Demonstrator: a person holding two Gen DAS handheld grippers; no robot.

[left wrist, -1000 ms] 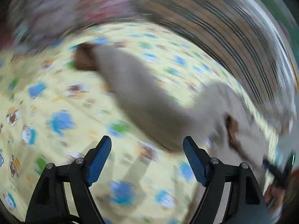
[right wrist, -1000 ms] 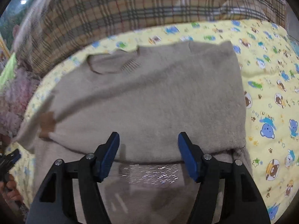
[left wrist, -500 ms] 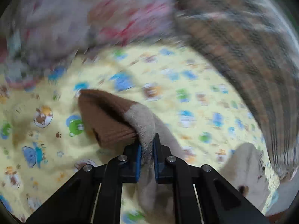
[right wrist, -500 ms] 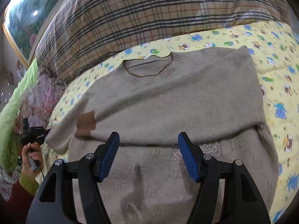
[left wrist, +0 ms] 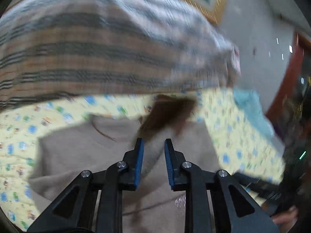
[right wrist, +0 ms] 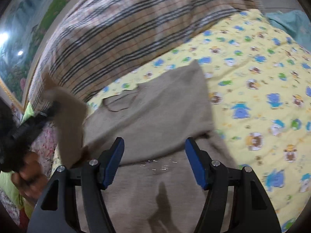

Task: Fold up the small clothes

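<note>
A beige knit sweater (right wrist: 155,112) lies flat on a yellow cartoon-print quilt (right wrist: 262,77), neckline towards the plaid pillow. In the left wrist view my left gripper (left wrist: 152,145) has its jaws a narrow gap apart around the sweater's sleeve (left wrist: 153,151), whose brown cuff (left wrist: 171,112) hangs just past the fingertips above the sweater body (left wrist: 81,151). The right wrist view shows that sleeve (right wrist: 68,116) lifted at the left with the left gripper (right wrist: 46,112) on it. My right gripper (right wrist: 154,145) is open and empty above the sweater's lower part.
A large plaid pillow (right wrist: 136,23) lies along the far side of the quilt. A teal cloth (right wrist: 291,23) sits at the far right corner. A pink floral blanket (right wrist: 44,145) and green fabric (right wrist: 29,110) lie at the left. A wall (left wrist: 262,38) stands beyond the bed.
My left gripper has lifted the sleeve it clamped and swung it over the sweater body; its jaws now stand slightly apart. My right gripper stayed open and shifted a little.
</note>
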